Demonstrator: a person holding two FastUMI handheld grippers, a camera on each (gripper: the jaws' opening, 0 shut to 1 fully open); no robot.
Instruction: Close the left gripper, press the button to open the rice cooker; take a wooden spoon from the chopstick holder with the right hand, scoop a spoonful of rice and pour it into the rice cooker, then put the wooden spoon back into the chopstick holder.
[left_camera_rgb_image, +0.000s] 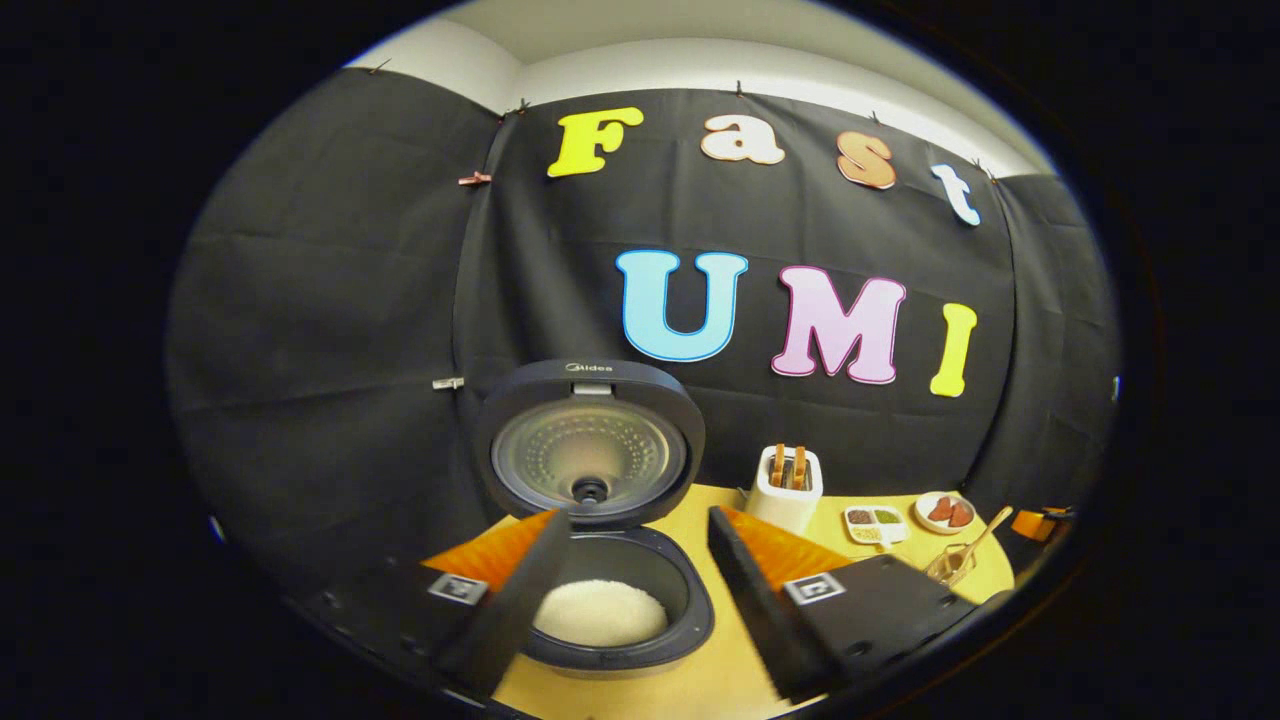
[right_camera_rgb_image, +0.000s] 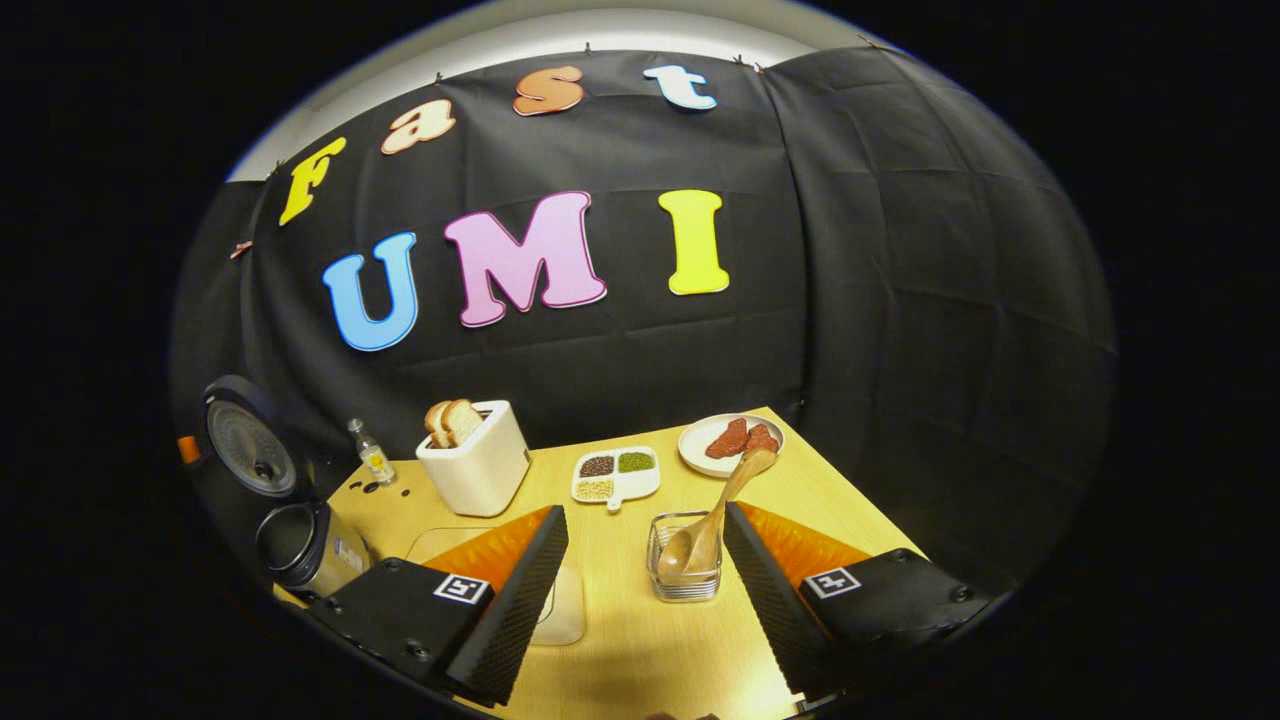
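The black rice cooker (left_camera_rgb_image: 690, 610) stands on the table with its lid (left_camera_rgb_image: 590, 440) raised, and white rice (left_camera_rgb_image: 600, 612) lies in its pot. My left gripper (left_camera_rgb_image: 630, 600) hangs open just in front of the pot with nothing between its fingers. In the right gripper view the cooker (right_camera_rgb_image: 290, 545) sits at the far left. The wooden spoon (right_camera_rgb_image: 715, 520) leans in the clear glass chopstick holder (right_camera_rgb_image: 685, 575), bowl down and handle up to the right. My right gripper (right_camera_rgb_image: 645, 600) is open, and the holder stands just ahead of it, near its right finger (right_camera_rgb_image: 770, 590).
A white toaster (right_camera_rgb_image: 478, 460) with bread stands at the back, with a small bottle (right_camera_rgb_image: 372, 452) to its left. To its right are a divided dish of grains (right_camera_rgb_image: 615, 473) and a plate of red meat (right_camera_rgb_image: 730, 443). A pale flat mat (right_camera_rgb_image: 565, 605) lies on the yellow table (right_camera_rgb_image: 640, 660).
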